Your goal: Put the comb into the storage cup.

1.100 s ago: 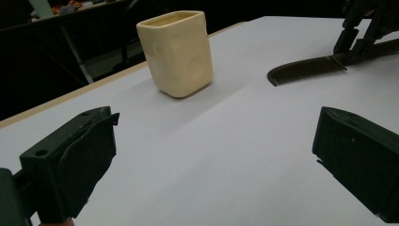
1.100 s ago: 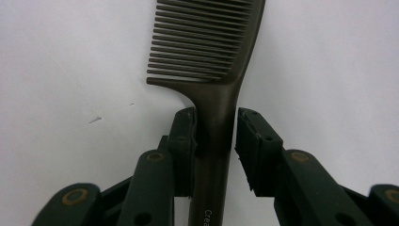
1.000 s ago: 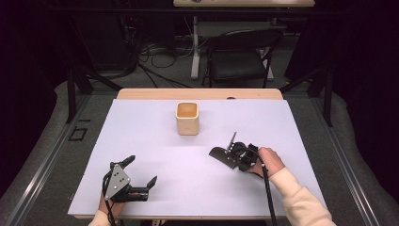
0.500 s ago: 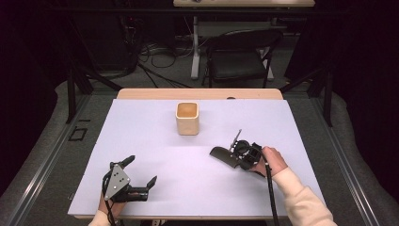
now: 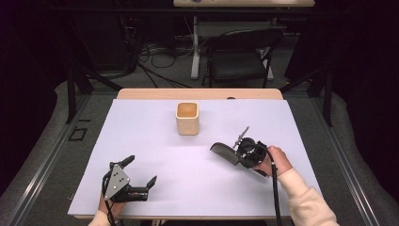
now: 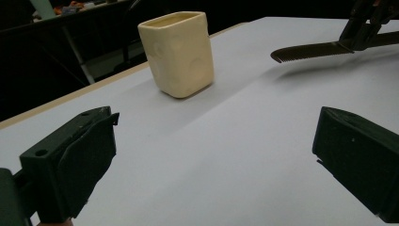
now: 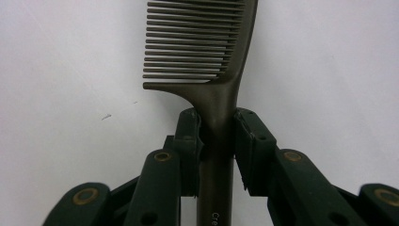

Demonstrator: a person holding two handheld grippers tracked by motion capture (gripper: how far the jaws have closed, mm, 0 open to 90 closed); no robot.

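Note:
A dark brown comb is clamped by its handle in my right gripper, teeth end pointing away from the jaws. In the high view the right gripper hovers at the right of the white table, with the comb sticking out to its left. A cream square cup stands upright at the middle back, apart from both grippers. My left gripper rests near the front left edge, open and empty. Its own view shows the left gripper, the cup and the comb farther off.
A wooden strip borders the table's far edge. Behind it stand a black chair and cables on the floor. Dark metal rails run along both sides of the table.
My right gripper, with the comb in it, has drifted slightly to the right. The left gripper has stayed where it was.

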